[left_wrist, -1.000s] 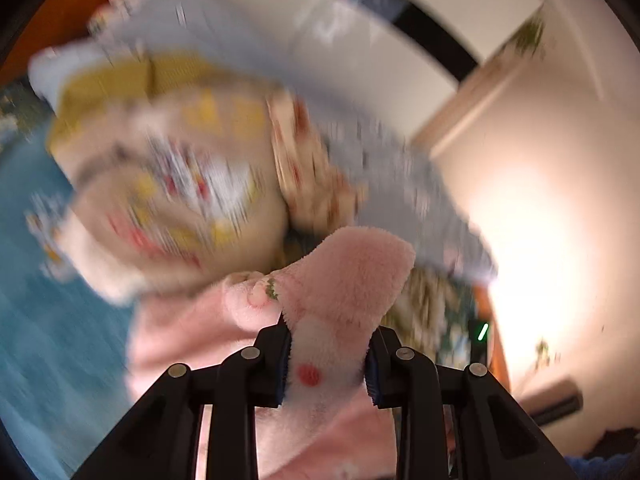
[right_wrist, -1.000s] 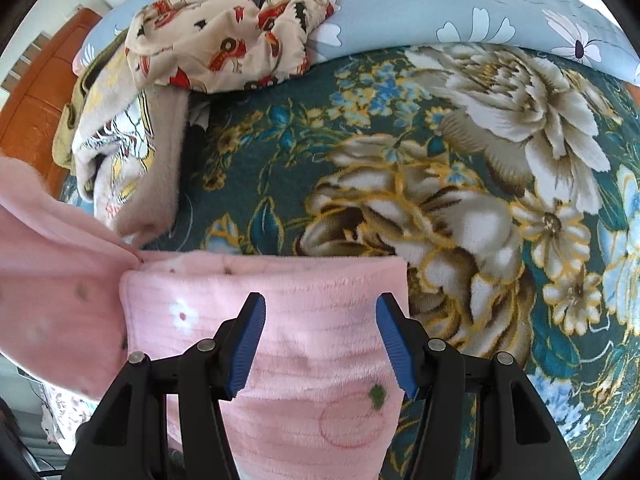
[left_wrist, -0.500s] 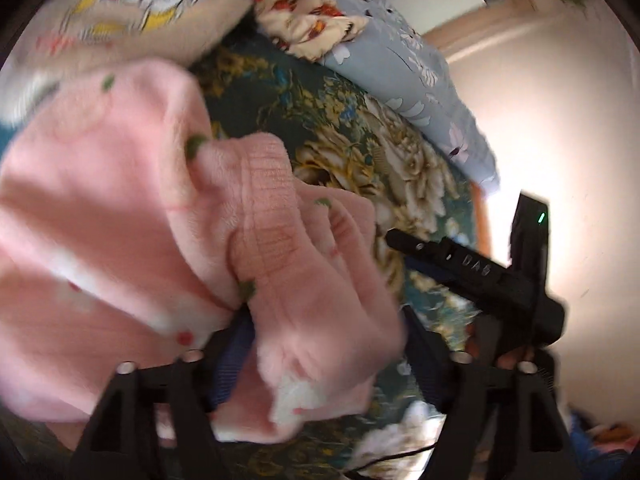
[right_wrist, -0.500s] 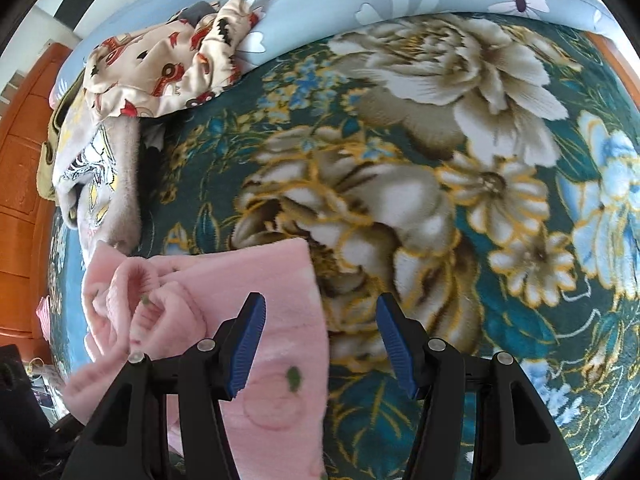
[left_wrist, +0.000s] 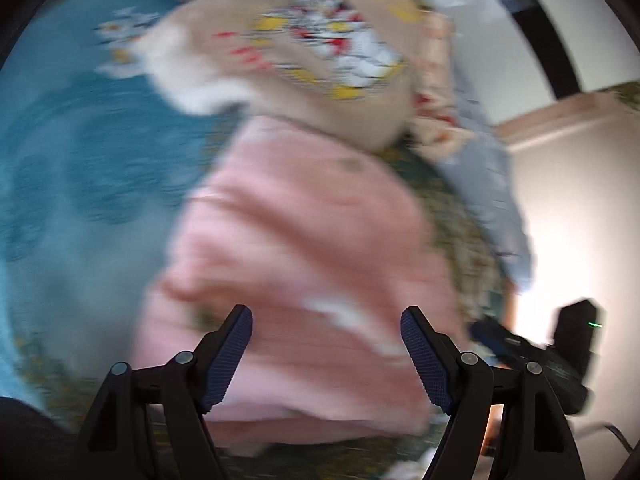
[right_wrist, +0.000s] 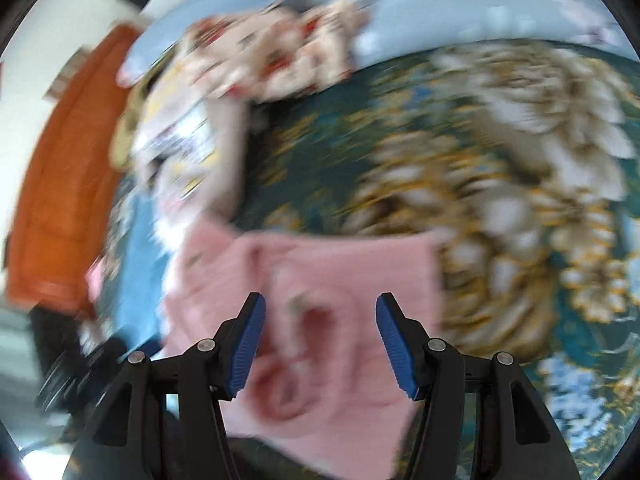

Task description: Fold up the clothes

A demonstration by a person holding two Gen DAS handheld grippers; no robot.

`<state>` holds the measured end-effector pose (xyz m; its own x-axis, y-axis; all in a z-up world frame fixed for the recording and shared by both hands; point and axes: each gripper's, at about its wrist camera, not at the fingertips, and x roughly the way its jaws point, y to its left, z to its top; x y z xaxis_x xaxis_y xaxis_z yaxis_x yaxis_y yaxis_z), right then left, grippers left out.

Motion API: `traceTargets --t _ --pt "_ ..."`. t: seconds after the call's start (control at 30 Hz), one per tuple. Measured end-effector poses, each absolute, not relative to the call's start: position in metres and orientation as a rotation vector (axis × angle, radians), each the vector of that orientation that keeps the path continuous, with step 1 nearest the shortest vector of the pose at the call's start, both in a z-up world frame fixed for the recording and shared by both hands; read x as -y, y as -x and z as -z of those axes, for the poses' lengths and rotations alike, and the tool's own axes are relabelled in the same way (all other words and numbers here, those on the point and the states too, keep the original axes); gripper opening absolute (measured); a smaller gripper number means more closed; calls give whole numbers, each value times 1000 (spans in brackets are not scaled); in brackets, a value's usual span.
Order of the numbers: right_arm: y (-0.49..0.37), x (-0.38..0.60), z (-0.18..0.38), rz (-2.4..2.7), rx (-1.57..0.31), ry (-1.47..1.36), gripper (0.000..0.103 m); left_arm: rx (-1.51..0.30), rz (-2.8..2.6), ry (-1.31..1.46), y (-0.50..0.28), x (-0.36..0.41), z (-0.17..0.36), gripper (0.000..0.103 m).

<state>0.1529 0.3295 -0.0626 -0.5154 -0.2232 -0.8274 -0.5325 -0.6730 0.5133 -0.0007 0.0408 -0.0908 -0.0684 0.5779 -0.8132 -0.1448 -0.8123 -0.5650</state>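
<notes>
Left wrist view, smeared by motion, shows the left gripper (left_wrist: 326,344) with its jaws spread wide and nothing between them, poised over a pink fleece garment (left_wrist: 304,264) that lies bunched on the bed (left_wrist: 68,184). From the other side, the right gripper (right_wrist: 318,340) is likewise open and empty above the same pink garment (right_wrist: 340,280), whose far edge runs fairly straight across the floral bedspread (right_wrist: 500,168) while its near part is rumpled into loose folds. Spread jaws over slack cloth suit either a release or a reach for a fresh grip; the blur does not settle which. A heap of other clothes, a beige printed top (left_wrist: 320,52) and a red-patterned piece (right_wrist: 280,60), sits just beyond the pink garment toward the head of the bed, likely kept apart so each item can be handled alone on the open stretch of bedspread. An orange-brown wooden headboard (right_wrist: 68,184) stands at the left. Whether the pink garment is partly folded or merely crumpled cannot be told.
</notes>
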Motion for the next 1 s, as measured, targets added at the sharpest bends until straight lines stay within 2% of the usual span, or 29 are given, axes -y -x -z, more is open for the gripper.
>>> traceTargets --t 0.2,0.4,0.47,0.5,0.57,0.6,0.63,1.0 --pt "-113 -300 60 -2419 -1031 1521 59 536 -1880 1774 -10 -28 120 80" --pt "-74 -290 86 -2341 -1079 1639 59 839 -1825 1761 0 2 133 80" --pt "-73 -286 88 -2331 -1101 1634 44 910 -1820 1736 2 10 132 80" --pt "-74 -284 86 -2334 -1108 1632 33 927 -1818 1716 2 11 131 80" --pt "-78 -277 75 -2366 -1082 1614 30 948 -1808 1663 2 12 125 80" --pt "-80 -275 70 -2379 -1072 1605 25 953 -1804 1638 2 12 122 80" --pt "-86 -276 69 -2373 -1076 1599 6 948 -1803 1615 1 11 119 80" --pt "-151 -295 58 -2296 -1125 1528 6 845 -1779 1706 -6 10 119 80"
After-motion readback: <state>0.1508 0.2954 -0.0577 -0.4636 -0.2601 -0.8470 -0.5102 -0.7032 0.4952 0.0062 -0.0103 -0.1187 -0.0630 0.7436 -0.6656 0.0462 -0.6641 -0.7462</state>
